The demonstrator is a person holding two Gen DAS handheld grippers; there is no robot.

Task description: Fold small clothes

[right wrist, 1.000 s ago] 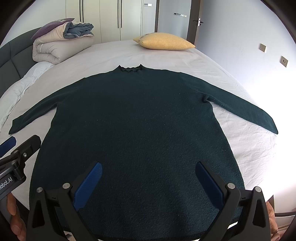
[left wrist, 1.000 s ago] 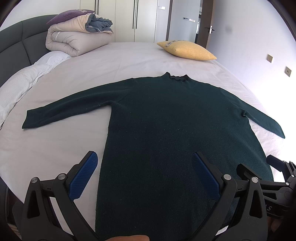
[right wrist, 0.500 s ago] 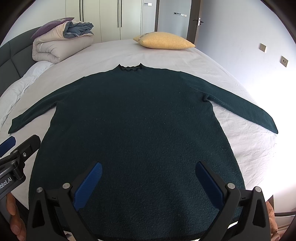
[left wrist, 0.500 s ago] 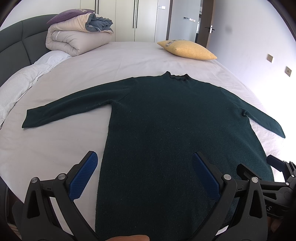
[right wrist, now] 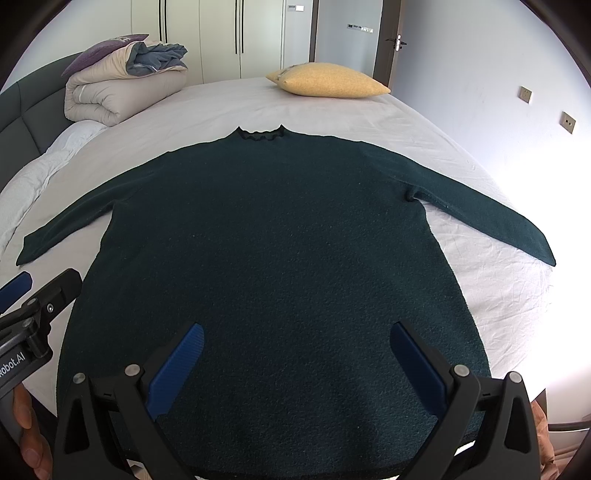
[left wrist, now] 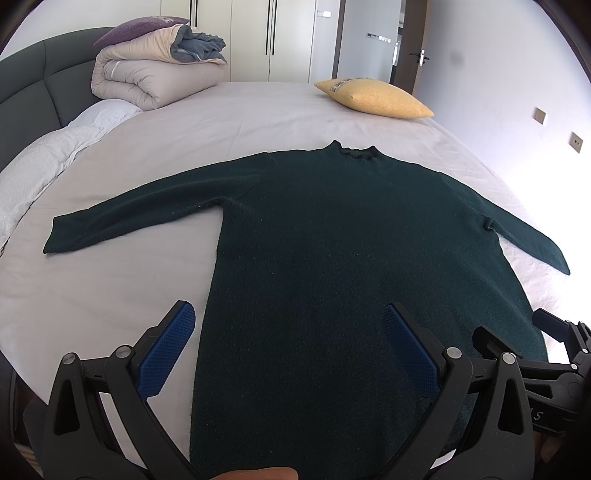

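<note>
Most of what lies before you is the bed (left wrist: 258, 110), its pale sheet reaching to the dark headboard (left wrist: 26, 92) at your ten o'clock. Spread flat across it is the dark green sweater (left wrist: 332, 240), collar toward twelve o'clock, sleeves stretched out to nine and three, hem nearest you. Well beyond the collar, nothing touches it: a rolled duvet (left wrist: 147, 77) sits at eleven o'clock with a purple cushion (right wrist: 107, 46) on top, and a yellow pillow (left wrist: 373, 98) rests at one o'clock. Wardrobe doors (right wrist: 221, 33) close off the far wall. Your left hand-held gripper (left wrist: 288, 339) hangs above the hem's left edge with its blue pads wide apart, holding nothing. Your right hand-held gripper (right wrist: 297, 354) hovers over the hem's middle, equally spread and empty. No object blocks either path to the cloth.
</note>
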